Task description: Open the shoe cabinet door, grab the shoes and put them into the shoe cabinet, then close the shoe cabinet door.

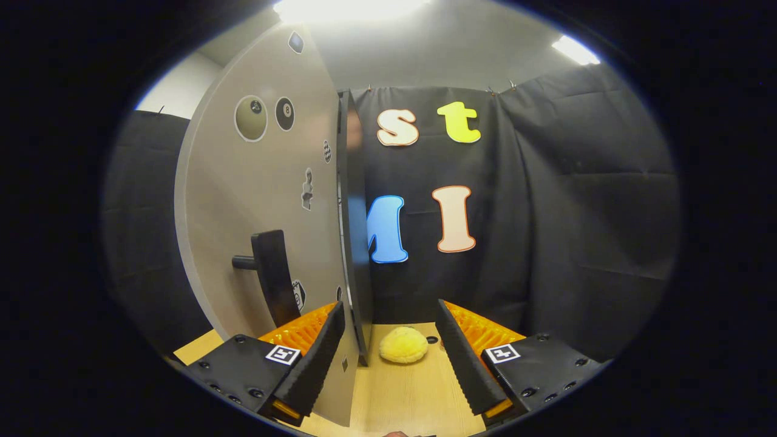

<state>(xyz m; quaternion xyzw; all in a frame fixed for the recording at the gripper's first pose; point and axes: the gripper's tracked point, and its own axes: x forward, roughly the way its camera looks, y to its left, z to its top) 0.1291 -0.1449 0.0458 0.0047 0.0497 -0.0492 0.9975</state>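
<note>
Pale wood table in a black-curtained booth, ceiling lights overhead, gripper with fingers spread apart and holding nothing, cabinet door open on the left with its dark handle, edge between the fingers, yellow fluffy shoe just ahead on the table.

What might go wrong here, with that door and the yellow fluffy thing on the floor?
1. The door stands edge-on by the left finger; the open gripper may bump its edge or the handle when moving forward.
2. The yellow shoe lies just ahead between the fingers, close to the door's edge; a sideways nudge may push it against the door.
3. It looks soft and rounded, so a pinch might slip off.
</note>
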